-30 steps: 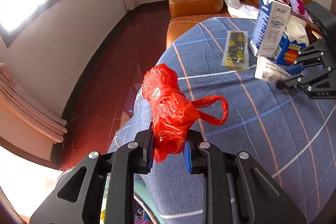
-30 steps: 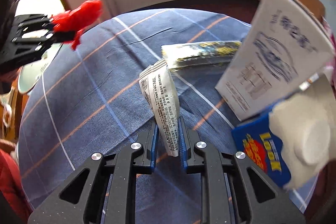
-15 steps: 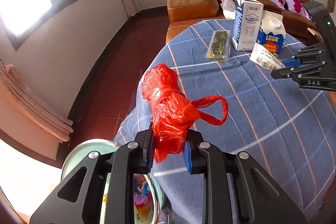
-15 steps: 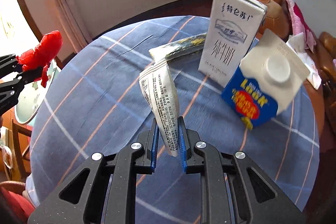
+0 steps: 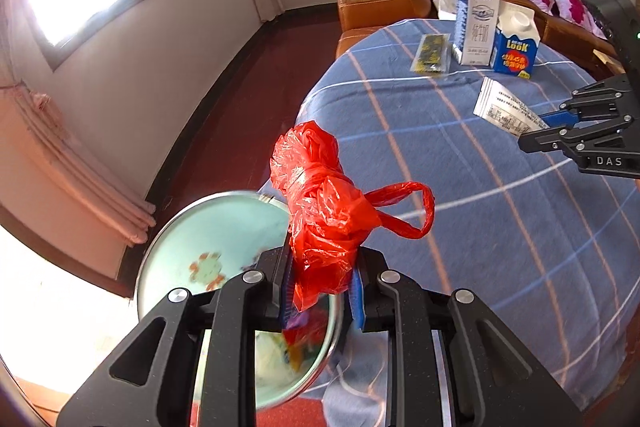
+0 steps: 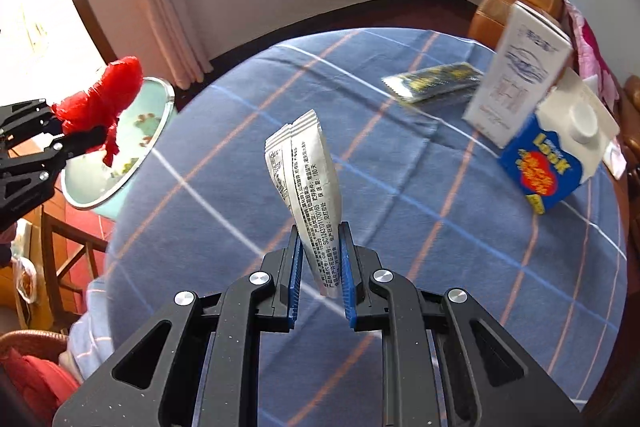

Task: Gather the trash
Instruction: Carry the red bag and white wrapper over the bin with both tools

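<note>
the left claw (image 5: 322, 289) is clamped on a crumpled red plastic bag (image 5: 324, 203), held just past the surface's (image 5: 460, 187) near-left edge, above the pale green bin (image 5: 208, 239) on the floor. to do this step well, i'd centre the bag over the bin's mouth before letting go; its loose handle loop trails right and could snag. the bin's contents are blurred, seemingly other scraps. the right claw (image 6: 320, 279) grips a silver printed wrapper (image 6: 306, 183) by its lower end, long axis upright, serrated end pointing up and away, over the surface.
</note>
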